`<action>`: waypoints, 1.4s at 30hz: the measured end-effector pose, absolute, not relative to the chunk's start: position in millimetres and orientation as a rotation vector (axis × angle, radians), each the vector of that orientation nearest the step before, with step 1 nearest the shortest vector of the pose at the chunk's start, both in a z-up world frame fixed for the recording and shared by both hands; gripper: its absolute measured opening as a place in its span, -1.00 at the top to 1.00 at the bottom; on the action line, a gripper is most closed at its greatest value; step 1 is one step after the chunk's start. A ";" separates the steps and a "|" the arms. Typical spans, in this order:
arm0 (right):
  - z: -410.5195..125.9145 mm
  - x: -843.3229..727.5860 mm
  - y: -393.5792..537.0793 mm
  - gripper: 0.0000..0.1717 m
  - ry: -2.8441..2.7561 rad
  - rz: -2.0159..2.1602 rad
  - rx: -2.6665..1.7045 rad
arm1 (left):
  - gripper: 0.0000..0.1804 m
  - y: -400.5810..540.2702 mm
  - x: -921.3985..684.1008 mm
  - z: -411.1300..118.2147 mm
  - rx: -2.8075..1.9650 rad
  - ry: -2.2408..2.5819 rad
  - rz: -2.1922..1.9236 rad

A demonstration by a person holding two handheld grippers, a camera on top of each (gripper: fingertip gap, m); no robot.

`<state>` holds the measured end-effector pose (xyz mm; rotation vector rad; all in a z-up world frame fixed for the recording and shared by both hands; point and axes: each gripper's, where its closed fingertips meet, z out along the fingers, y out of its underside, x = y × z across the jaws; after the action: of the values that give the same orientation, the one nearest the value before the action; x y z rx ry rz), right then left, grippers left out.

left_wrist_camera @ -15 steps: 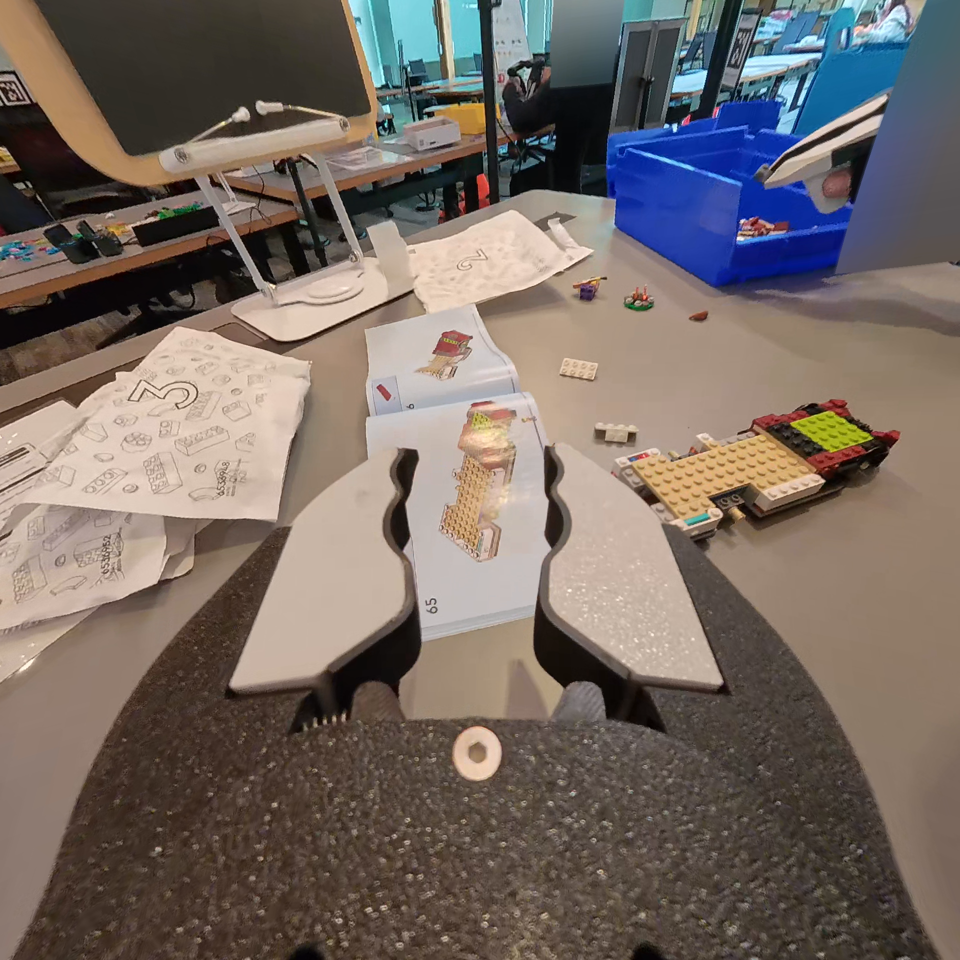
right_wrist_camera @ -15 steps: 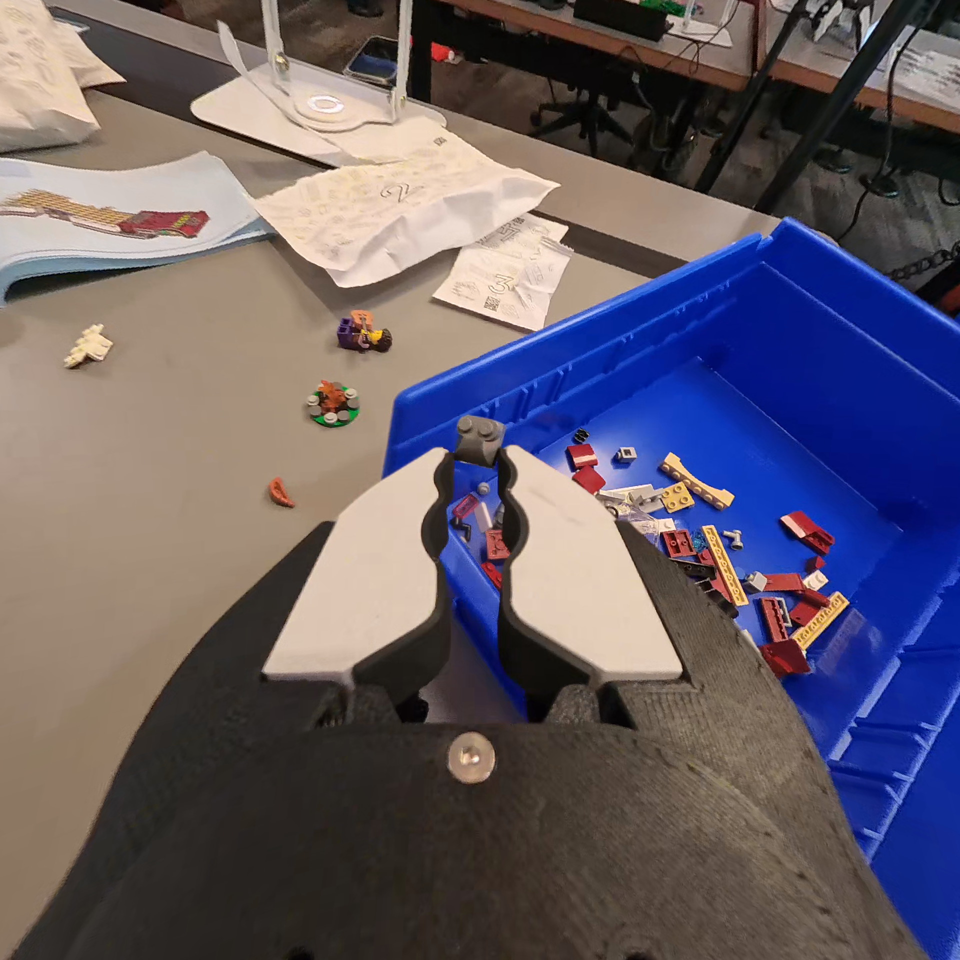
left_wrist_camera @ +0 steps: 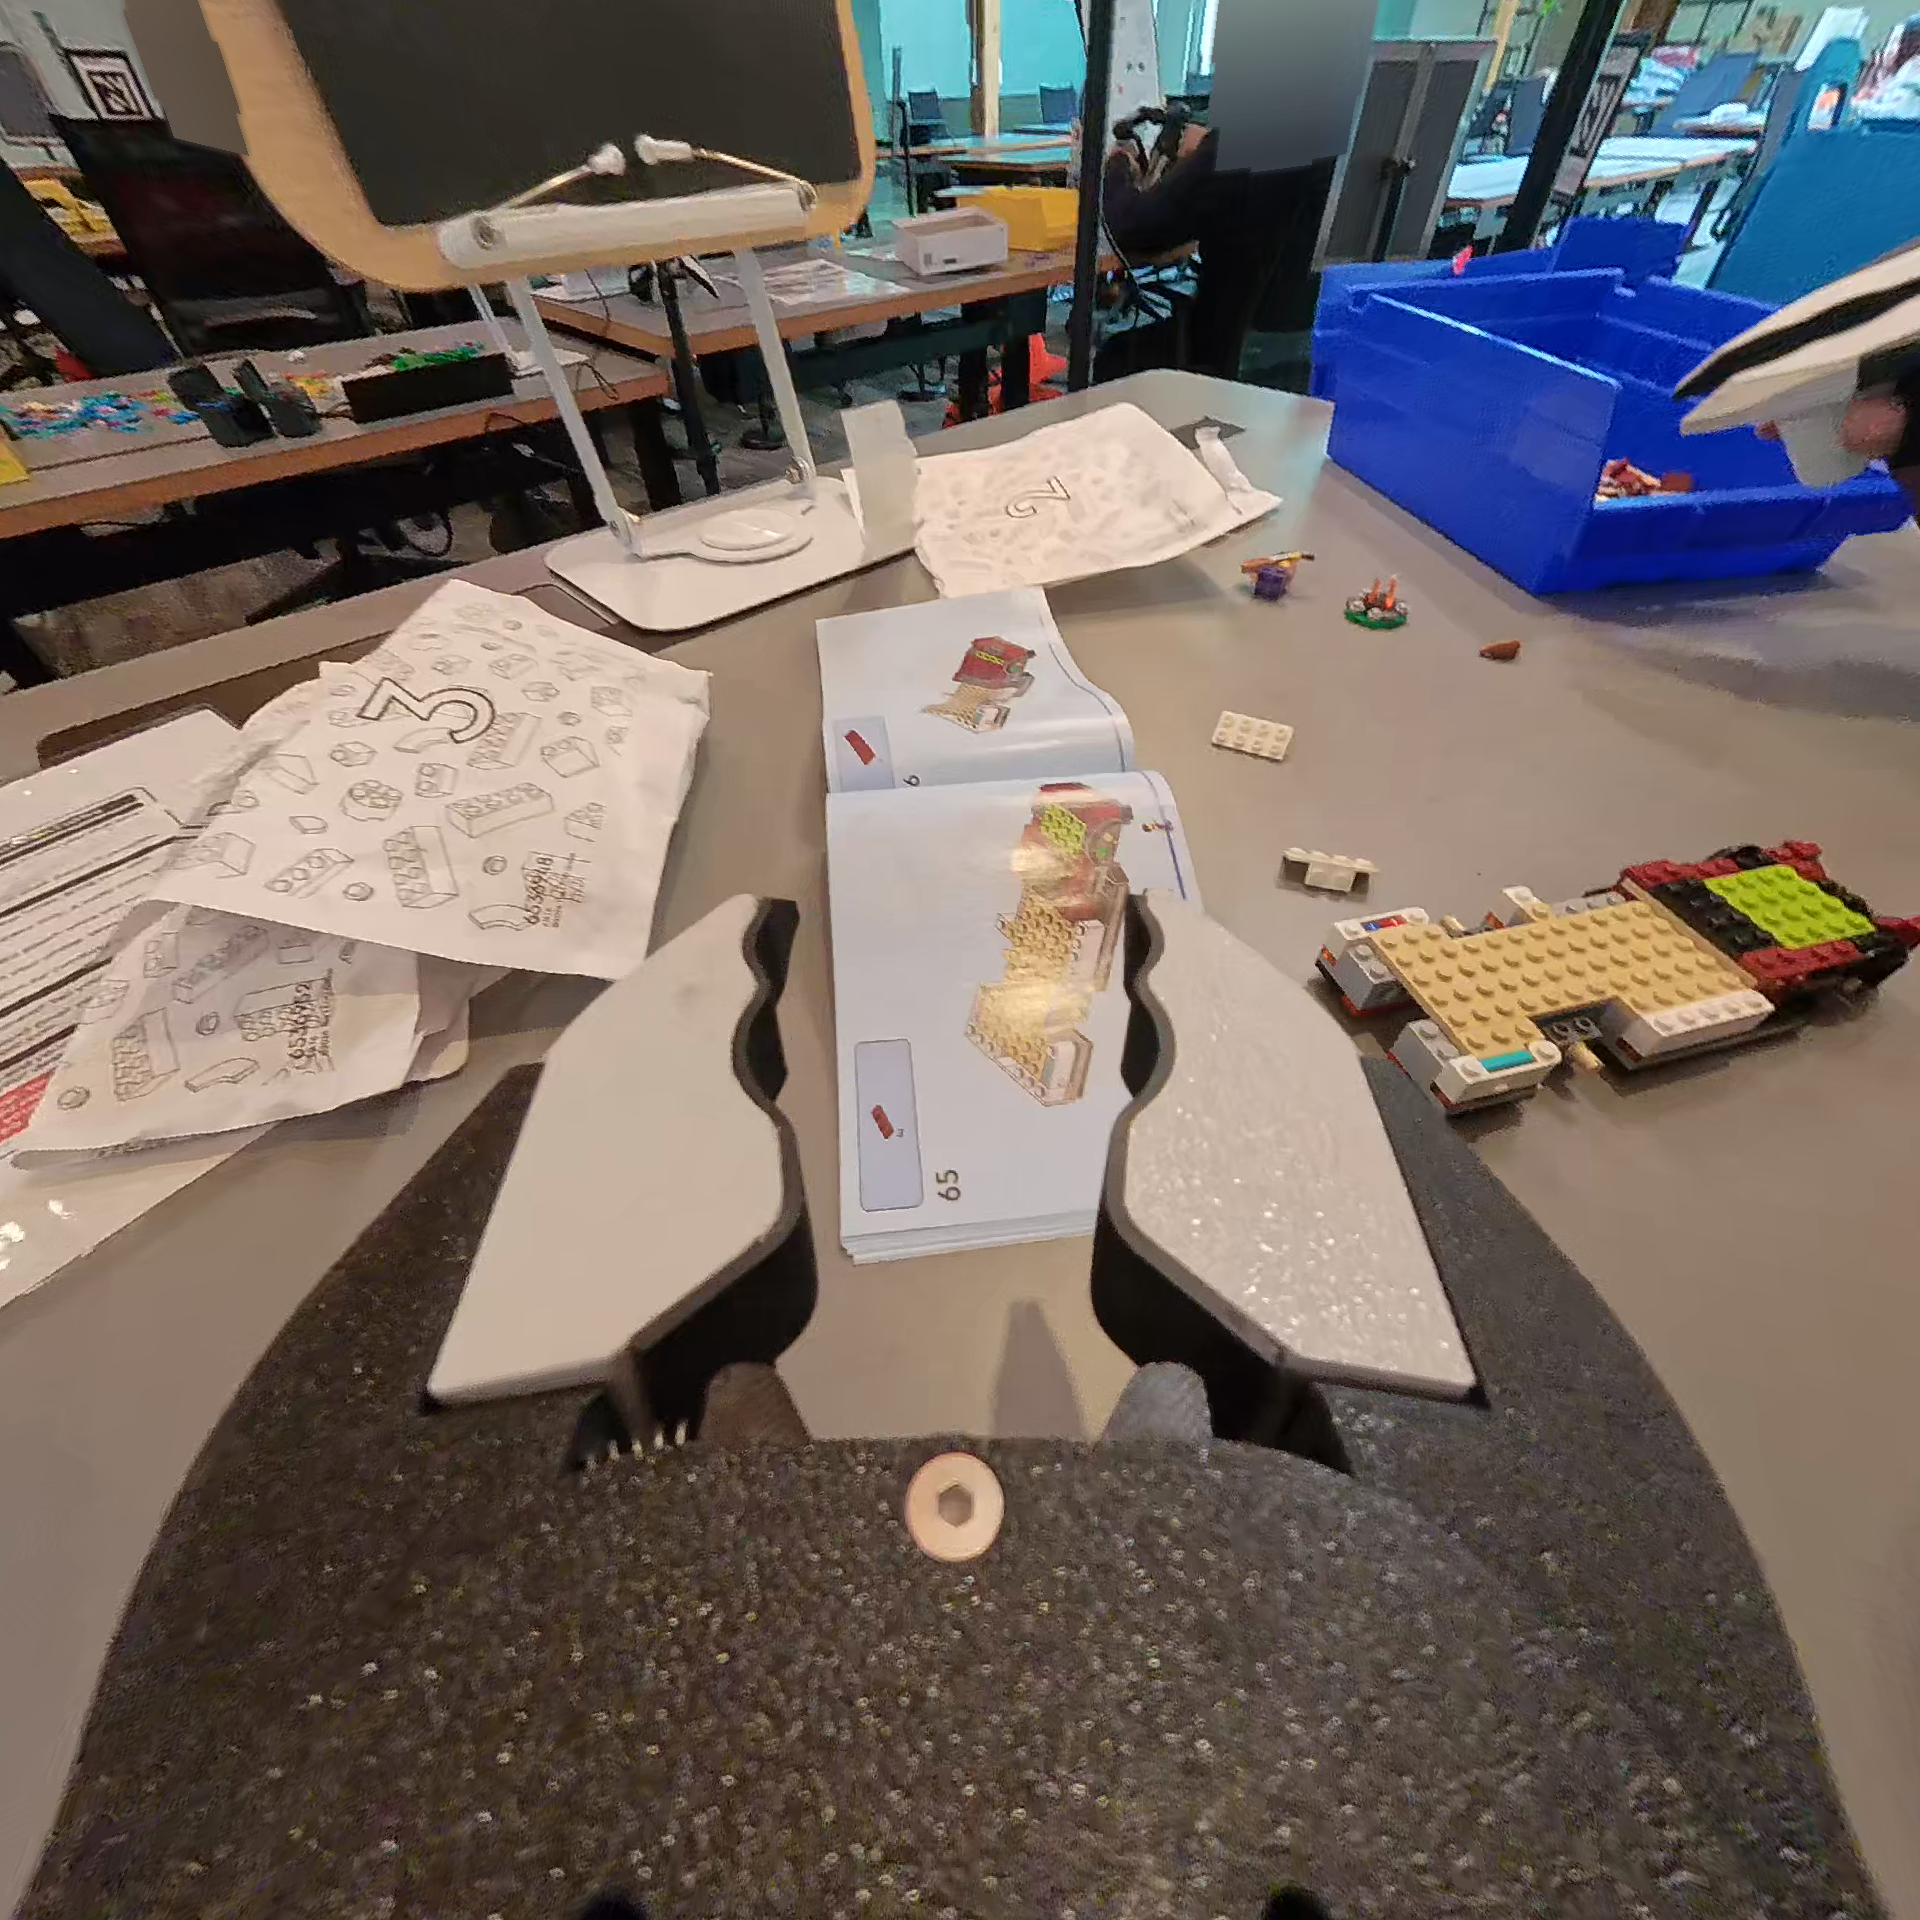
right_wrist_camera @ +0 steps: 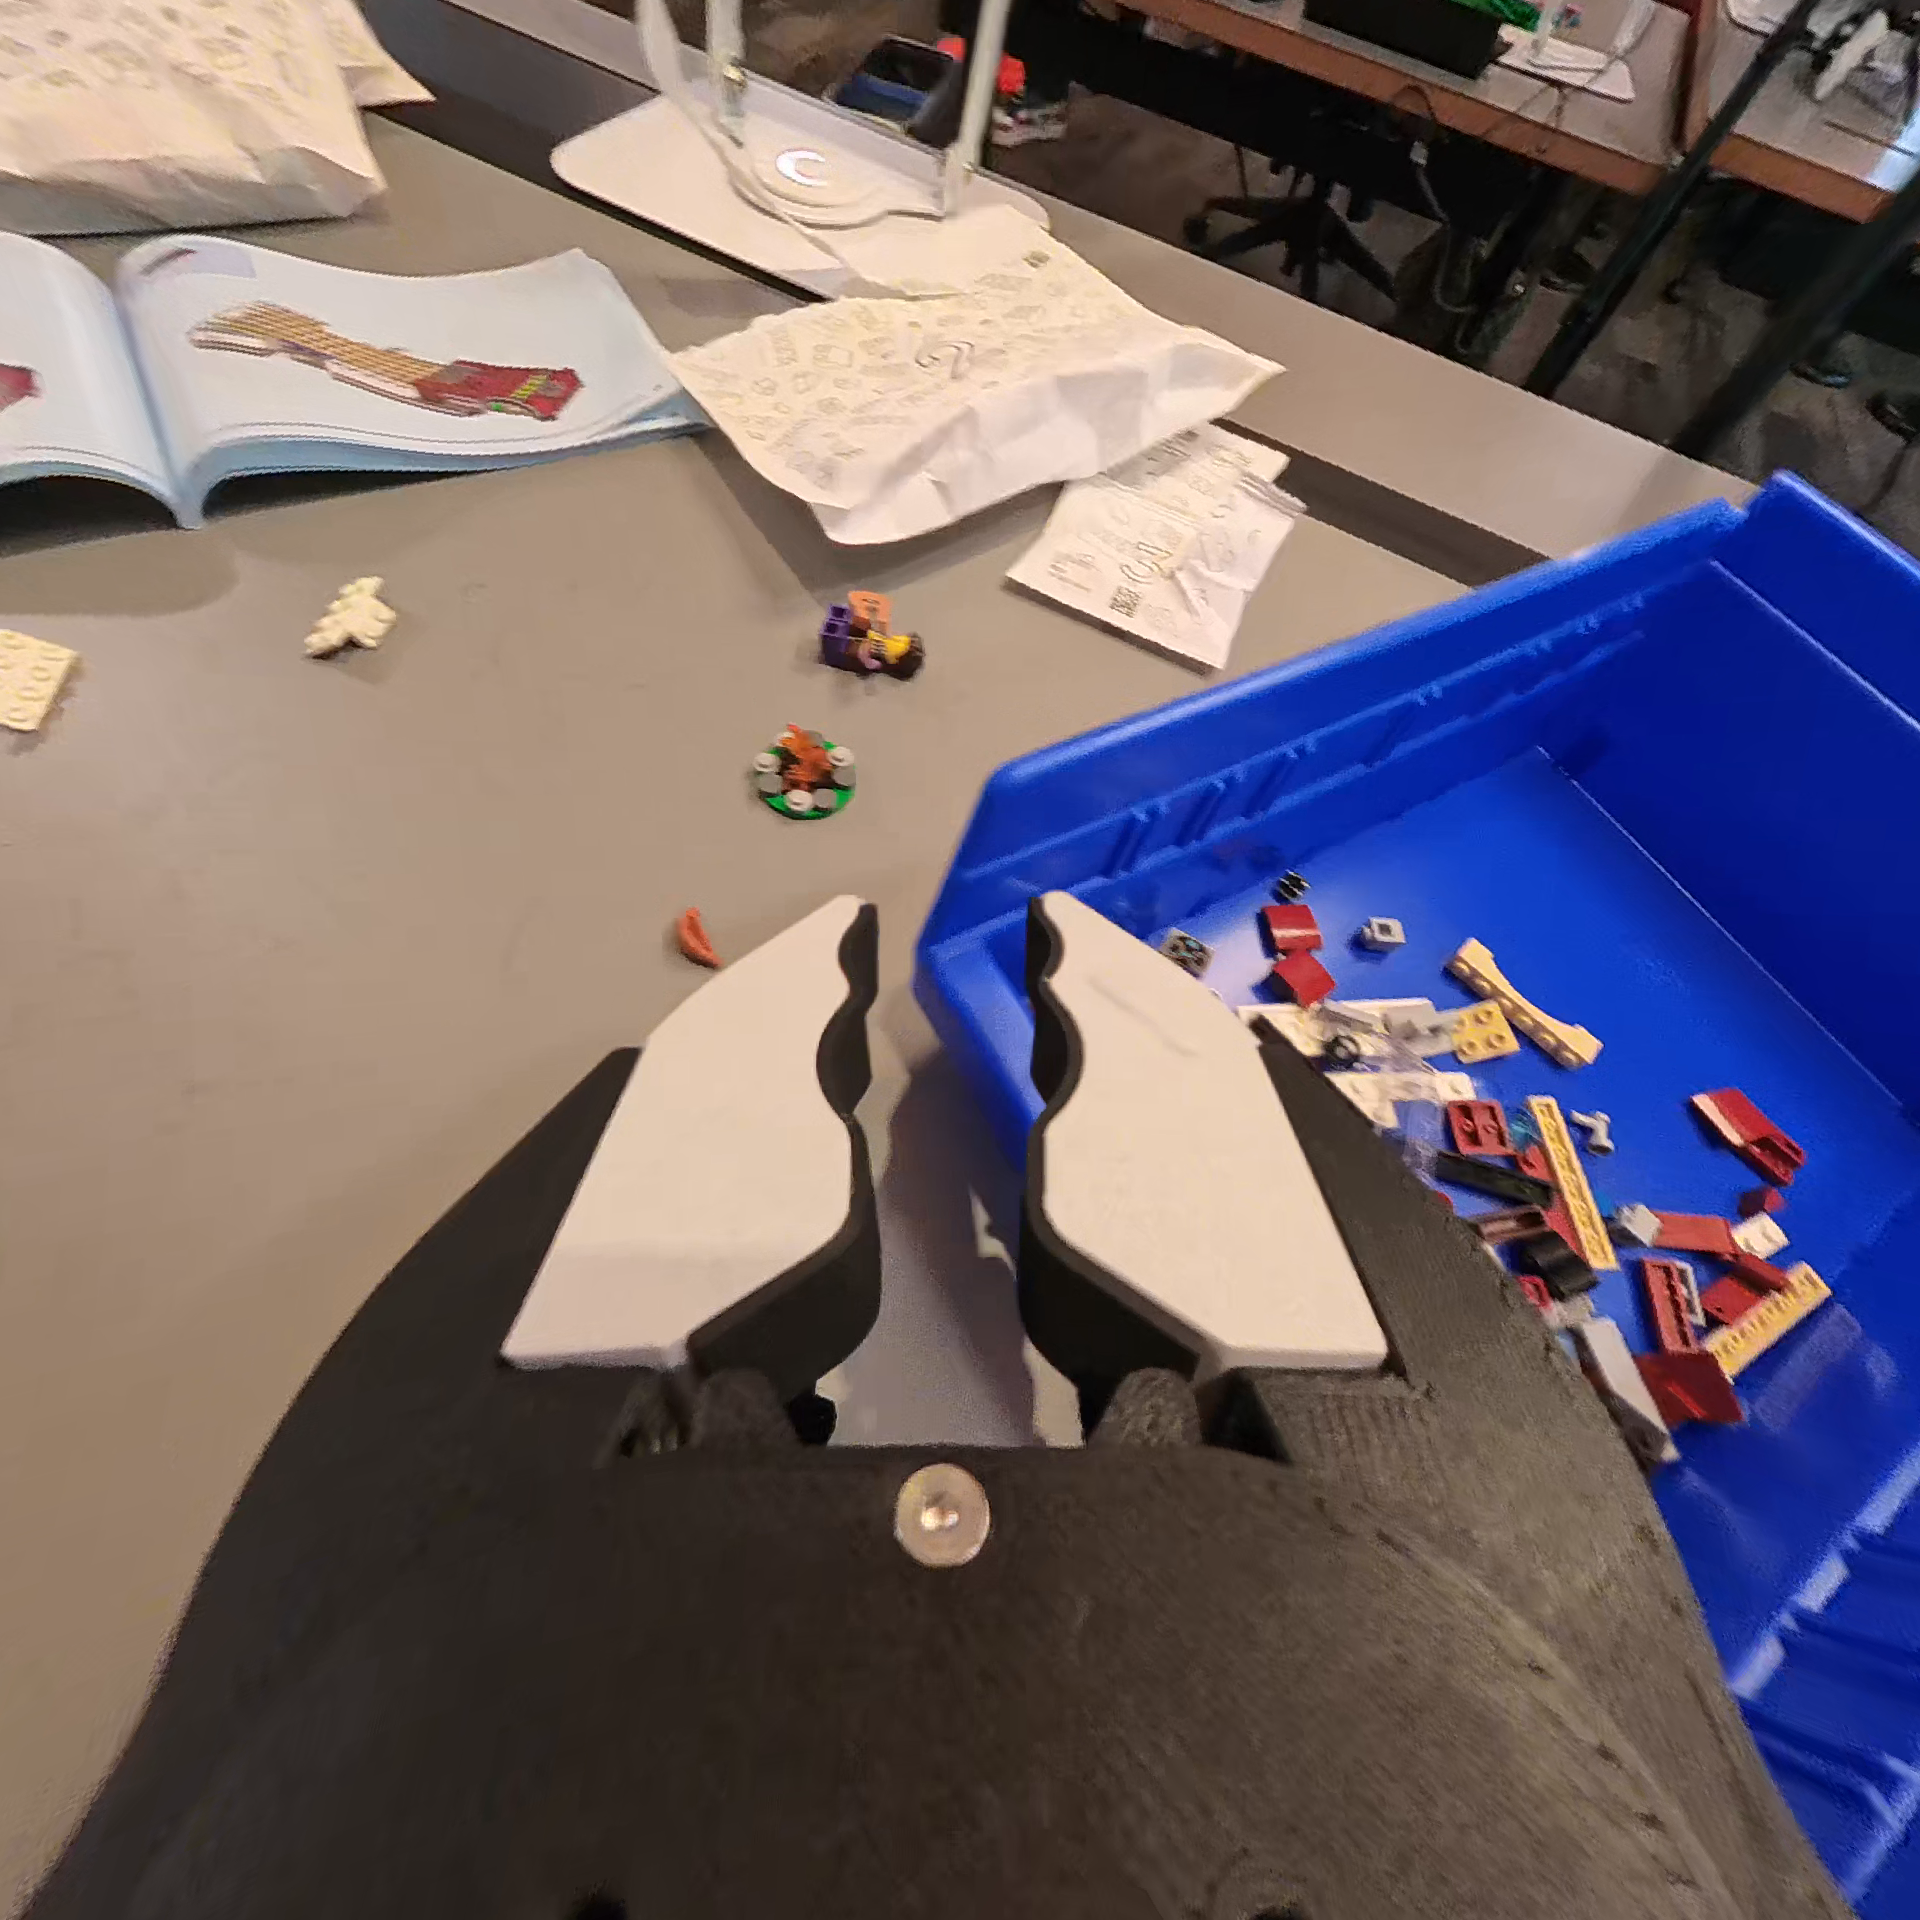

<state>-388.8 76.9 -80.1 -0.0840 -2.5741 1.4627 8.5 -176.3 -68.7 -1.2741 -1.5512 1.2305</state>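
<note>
On the grey table (left_wrist_camera: 1558,1299), left to right: the left gripper (left_wrist_camera: 951,914) hangs with its fingers spread and nothing between them, above the booklet (left_wrist_camera: 935,997) lying lengthwise ahead, paper bags (left_wrist_camera: 436,769) at the left edge. The brick model (left_wrist_camera: 1558,966) sits right of it. The right gripper (right_wrist_camera: 951,925), parted and bare, straddles the blue bin (right_wrist_camera: 1351,748) near corner, loose bricks (right_wrist_camera: 1558,1174) inside.

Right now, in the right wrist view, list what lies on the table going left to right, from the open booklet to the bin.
Open instruction booklet → small white brick piece → orange curved piece → round green plate with grey studs → purple and yellow small build → crumpled white paper bag → blue bin of loose bricks.
</note>
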 end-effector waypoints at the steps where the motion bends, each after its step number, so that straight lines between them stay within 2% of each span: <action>1: -77.7 -380.0 73.6 0.68 -2.585 1.489 -0.048 | 0.28 -179.3 8.7 -65.7 -1.260 -1.548 1.241; 9: -75.6 -290.6 17.6 0.64 -2.688 1.621 0.382 | 0.16 -216.4 -10.3 -11.6 -1.195 -1.466 1.340; 13: -80.9 -244.9 -21.8 0.63 -2.730 1.646 0.628 | 0.14 -239.6 -44.8 6.3 -1.207 -1.409 1.247; 20: -112.1 -201.6 -59.6 0.63 -2.810 1.658 0.817 | 0.21 -245.8 -82.4 -59.9 -1.222 -1.415 1.112; 24: -121.3 -202.2 -54.1 0.64 -2.811 1.658 0.834 | 0.20 -240.3 -81.4 -91.2 -1.416 -1.460 1.114; 42: -135.1 -209.2 -50.5 0.65 -2.910 1.642 0.776 | 0.28 -255.7 -70.8 -116.1 -1.446 -1.568 1.017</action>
<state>-209.2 -50.5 -135.1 0.7760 -2.9104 1.6424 -70.8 -255.7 -116.1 -1.4459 -1.5680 1.0167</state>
